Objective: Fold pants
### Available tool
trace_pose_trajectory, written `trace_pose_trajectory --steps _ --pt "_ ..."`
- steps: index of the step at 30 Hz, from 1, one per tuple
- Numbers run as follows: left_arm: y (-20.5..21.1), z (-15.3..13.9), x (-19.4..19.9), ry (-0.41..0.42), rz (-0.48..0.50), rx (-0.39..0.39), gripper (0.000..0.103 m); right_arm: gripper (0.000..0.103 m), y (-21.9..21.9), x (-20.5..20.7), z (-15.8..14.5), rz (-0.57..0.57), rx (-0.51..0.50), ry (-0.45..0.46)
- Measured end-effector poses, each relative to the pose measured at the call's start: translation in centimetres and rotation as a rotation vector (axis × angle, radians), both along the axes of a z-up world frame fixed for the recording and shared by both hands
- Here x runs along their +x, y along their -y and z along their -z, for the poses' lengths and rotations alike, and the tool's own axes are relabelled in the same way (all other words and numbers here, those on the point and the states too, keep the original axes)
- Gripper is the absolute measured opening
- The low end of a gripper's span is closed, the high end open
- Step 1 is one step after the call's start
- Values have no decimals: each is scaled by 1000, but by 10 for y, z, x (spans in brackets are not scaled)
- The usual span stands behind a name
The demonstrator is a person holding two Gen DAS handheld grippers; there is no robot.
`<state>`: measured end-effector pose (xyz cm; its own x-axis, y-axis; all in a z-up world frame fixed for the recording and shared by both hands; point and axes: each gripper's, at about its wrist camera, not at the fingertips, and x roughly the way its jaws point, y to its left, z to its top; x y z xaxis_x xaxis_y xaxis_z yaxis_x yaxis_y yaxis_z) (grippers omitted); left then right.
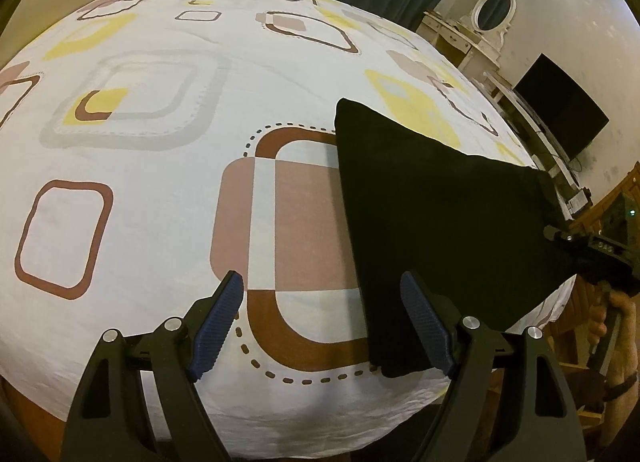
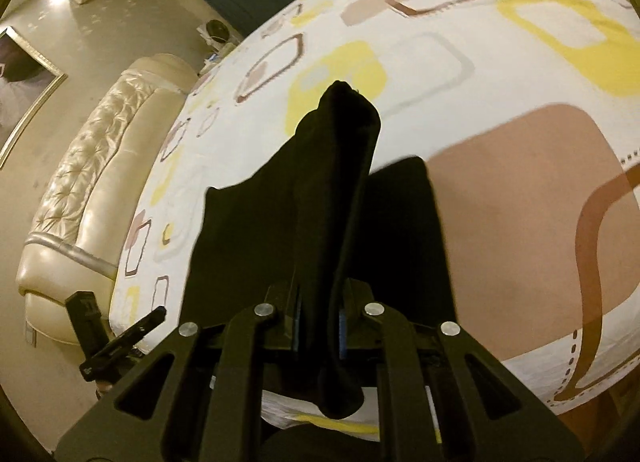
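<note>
Black pants [image 1: 432, 217], folded flat on the bed's near edge, 1 end lifted.

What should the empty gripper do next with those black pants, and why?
Probably close the left gripper on the near edge of the black pants. Its jaws stand open and empty with that edge just inside its right finger, while the right gripper is shut on the other end, lifting it off the bed.

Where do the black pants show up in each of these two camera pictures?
Left wrist view: the black pants lie right of center on the bed, by the right jaw.
Right wrist view: the black pants fill the center, pinched between the shut jaws.
Shared landmark: the patterned bedsheet.
</note>
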<state>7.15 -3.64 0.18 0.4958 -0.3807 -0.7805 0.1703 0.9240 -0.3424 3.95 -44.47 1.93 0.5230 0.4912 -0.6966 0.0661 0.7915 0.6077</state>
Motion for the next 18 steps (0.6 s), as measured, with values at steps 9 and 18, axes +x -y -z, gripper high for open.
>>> trace_pose_trajectory --steps 9,18 --pt "2 1 -1 -3 5 10 80 12 19 0 48 57 91 -66" --pt "3 5 -1 -19 5 11 80 12 30 -2 69 87 224 -68"
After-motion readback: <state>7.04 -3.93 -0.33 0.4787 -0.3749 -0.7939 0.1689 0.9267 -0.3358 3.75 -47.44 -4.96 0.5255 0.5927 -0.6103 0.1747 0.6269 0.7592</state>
